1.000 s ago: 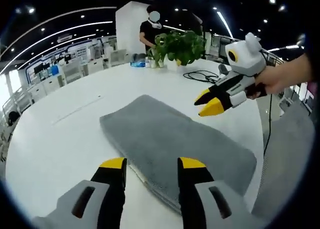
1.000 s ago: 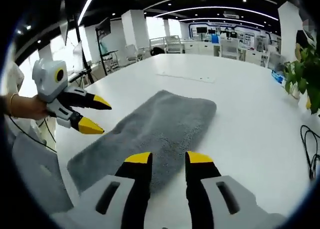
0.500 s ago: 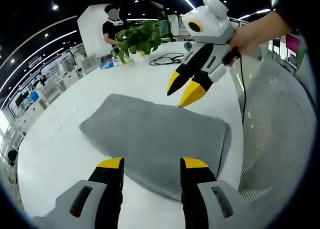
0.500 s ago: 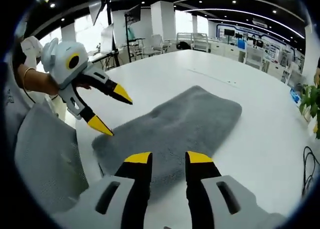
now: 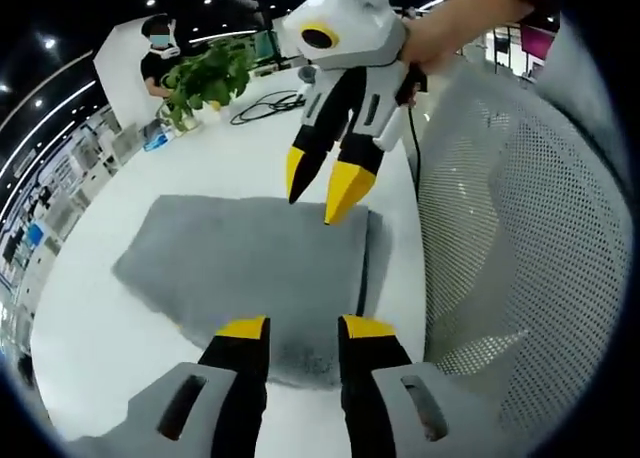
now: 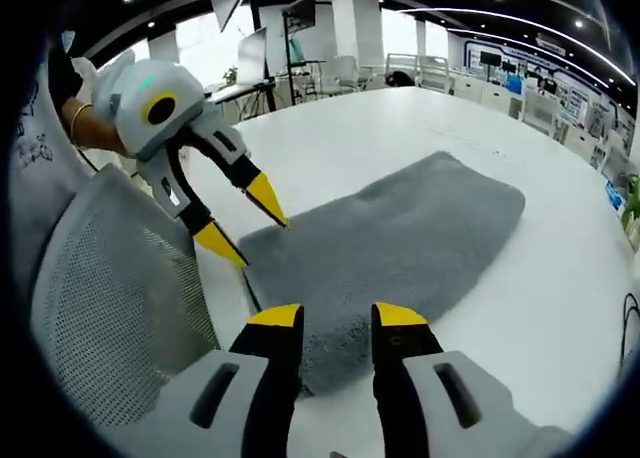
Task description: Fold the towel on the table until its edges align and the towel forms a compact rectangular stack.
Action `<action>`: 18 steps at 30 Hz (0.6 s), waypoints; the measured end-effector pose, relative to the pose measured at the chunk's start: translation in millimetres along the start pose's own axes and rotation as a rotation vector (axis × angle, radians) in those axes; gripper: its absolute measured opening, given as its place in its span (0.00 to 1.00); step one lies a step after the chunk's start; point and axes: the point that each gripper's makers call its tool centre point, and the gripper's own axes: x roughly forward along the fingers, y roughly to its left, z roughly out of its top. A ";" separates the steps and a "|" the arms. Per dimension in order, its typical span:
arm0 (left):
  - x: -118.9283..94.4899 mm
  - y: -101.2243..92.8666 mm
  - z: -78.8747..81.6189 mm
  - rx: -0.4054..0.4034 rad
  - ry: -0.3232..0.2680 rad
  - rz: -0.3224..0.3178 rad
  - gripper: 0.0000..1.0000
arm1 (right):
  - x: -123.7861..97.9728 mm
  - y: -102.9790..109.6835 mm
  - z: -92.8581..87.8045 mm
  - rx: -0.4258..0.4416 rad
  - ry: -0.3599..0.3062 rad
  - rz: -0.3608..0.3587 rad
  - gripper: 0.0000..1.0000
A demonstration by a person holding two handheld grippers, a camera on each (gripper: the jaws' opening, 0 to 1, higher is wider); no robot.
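Observation:
A grey towel point(image 5: 240, 263) lies flat on the white table point(image 5: 80, 318), and a doubled edge shows along its near end. My left gripper point(image 5: 305, 330) is open just above that end, jaws apart with nothing between them. My right gripper point(image 5: 311, 210) comes in from above, open, its yellow tips at the towel's near corner. In the right gripper view the towel point(image 6: 410, 233) stretches away from my open right gripper point(image 6: 338, 318). In that view the left gripper point(image 6: 264, 243) is spread wide, with its tips at the other near corner.
A mesh chair back point(image 5: 500, 228) stands right against the table edge by the towel's near end, also seen as the chair point(image 6: 110, 298). A potted plant point(image 5: 205, 78), a black cable point(image 5: 265, 103) and a person point(image 5: 160, 53) are at the far side.
Both grippers have moved in towards the towel's near end by the chair, each now at a corner. My left jaws stand a little closer together. The towel has not moved.

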 end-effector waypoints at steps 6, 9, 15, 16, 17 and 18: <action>6.6 -8.3 -9.7 0.016 0.039 -0.022 0.31 | 1.7 7.9 -11.4 -0.075 0.036 0.033 0.29; 9.1 -8.3 -14.4 0.008 0.053 -0.024 0.32 | 4.1 13.1 -17.2 -0.108 0.055 0.059 0.30; 15.2 -7.4 -25.3 -0.014 0.083 -0.023 0.38 | 12.3 17.3 -31.1 -0.160 0.107 0.074 0.31; 16.1 -7.5 -26.7 -0.012 0.088 -0.022 0.37 | 14.8 15.1 -35.8 -0.166 0.117 0.072 0.31; 16.4 -8.1 -27.9 -0.007 0.094 -0.022 0.37 | 15.6 14.8 -37.5 -0.173 0.124 0.073 0.31; 17.1 -8.2 -28.5 -0.005 0.097 -0.022 0.37 | 16.3 15.3 -38.5 -0.182 0.130 0.074 0.31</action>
